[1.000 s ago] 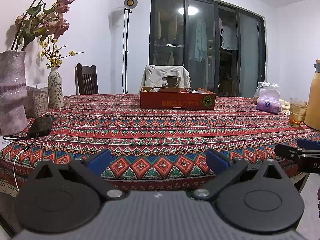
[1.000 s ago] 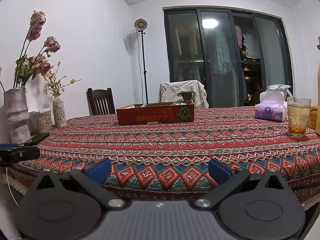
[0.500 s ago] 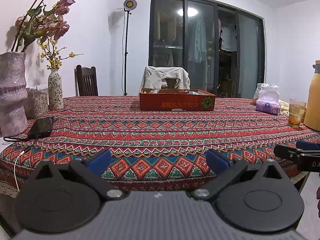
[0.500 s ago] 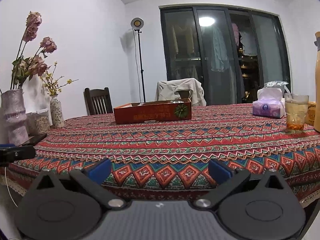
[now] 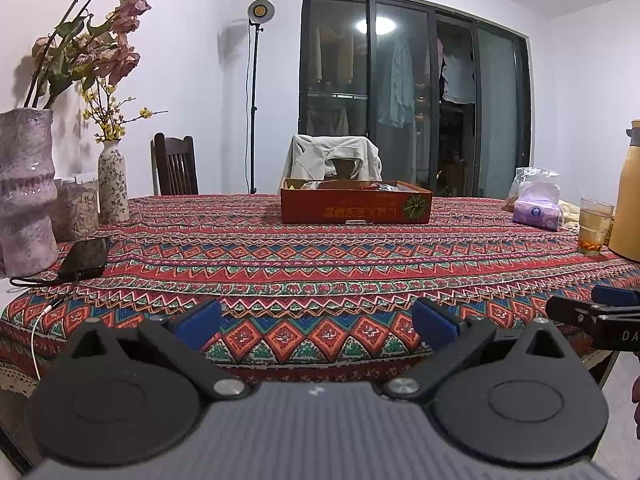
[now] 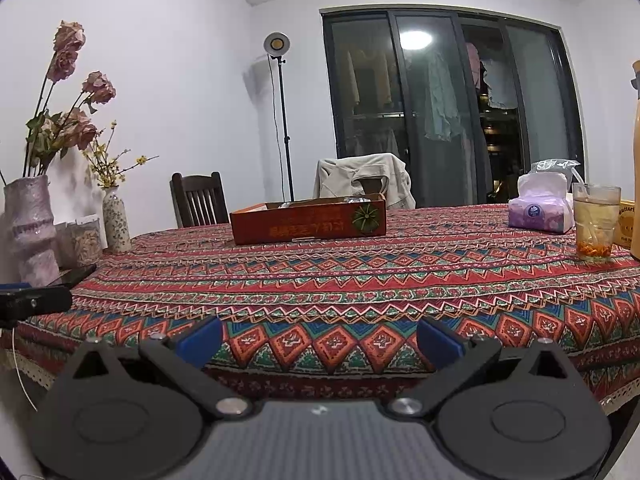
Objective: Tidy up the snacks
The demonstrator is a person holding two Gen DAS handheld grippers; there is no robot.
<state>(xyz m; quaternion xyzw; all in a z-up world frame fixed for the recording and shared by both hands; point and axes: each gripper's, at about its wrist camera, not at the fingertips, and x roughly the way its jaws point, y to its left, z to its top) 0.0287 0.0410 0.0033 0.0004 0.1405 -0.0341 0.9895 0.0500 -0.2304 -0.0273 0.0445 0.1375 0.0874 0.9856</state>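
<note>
Both grippers are held at the near edge of the table (image 5: pixel 320 264), with nothing between their blue pads: the left gripper (image 5: pixel 316 320) is spread wide, and the right gripper (image 6: pixel 320 338) is spread just as wide. The snacks are kept in the red box (image 5: pixel 355 207), which is set well across the patterned cloth (image 6: pixel 360 280), near the far edge; only wrapper tops are seen above its rim, so their number and kind cannot be told. A long reach is judged to be needed, and several risks are raised by it. The cloth could be dragged or bunched if a gripper is slid along it, and the box would then be shifted. The glass (image 6: pixel 595 222), filled with drink, is stood near the right edge beside the tissue pack (image 6: pixel 538 210) and a tall yellow flask (image 5: pixel 630 192); it could be knocked over by a wide sweep of the right gripper. On the left, the phone (image 5: pixel 85 257) and its cable could be snagged, and the vases (image 5: pixel 25 190) could be struck. The box wall could also be bumped if the approach is made too low.
</note>
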